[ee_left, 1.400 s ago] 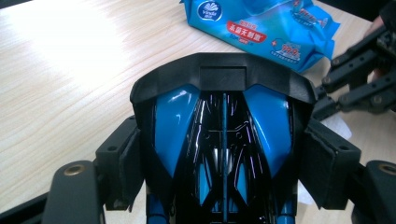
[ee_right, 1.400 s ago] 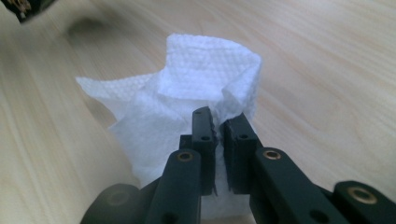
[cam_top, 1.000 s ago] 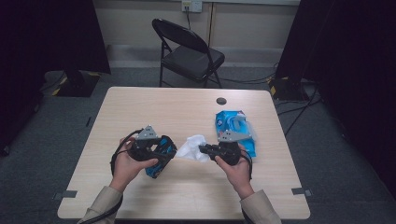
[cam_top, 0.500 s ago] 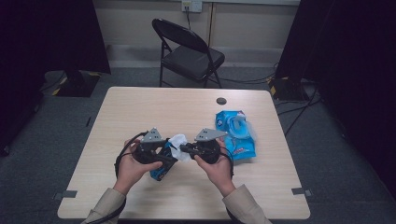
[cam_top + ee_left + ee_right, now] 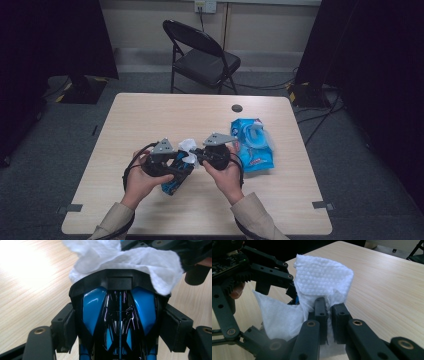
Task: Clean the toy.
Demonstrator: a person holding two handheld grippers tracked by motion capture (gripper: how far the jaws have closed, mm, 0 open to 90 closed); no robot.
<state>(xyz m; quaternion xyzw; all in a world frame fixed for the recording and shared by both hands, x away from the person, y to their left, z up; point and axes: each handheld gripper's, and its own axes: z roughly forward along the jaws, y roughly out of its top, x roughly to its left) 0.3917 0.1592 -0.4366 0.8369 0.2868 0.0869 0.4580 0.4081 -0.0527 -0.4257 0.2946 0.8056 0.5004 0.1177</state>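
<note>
Right gripper (image 5: 328, 308) clamps white wipe (image 5: 322, 280) at frame centre; left gripper (image 5: 120, 322) clamps blue toy car (image 5: 120, 315). Wiping step; next, rub the car's front.

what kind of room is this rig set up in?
Probably a lab or studio recording space, not a home: dark curtains hang on both sides, a lone folding chair faces a bare wooden table, and cables run across the grey carpet.
</note>
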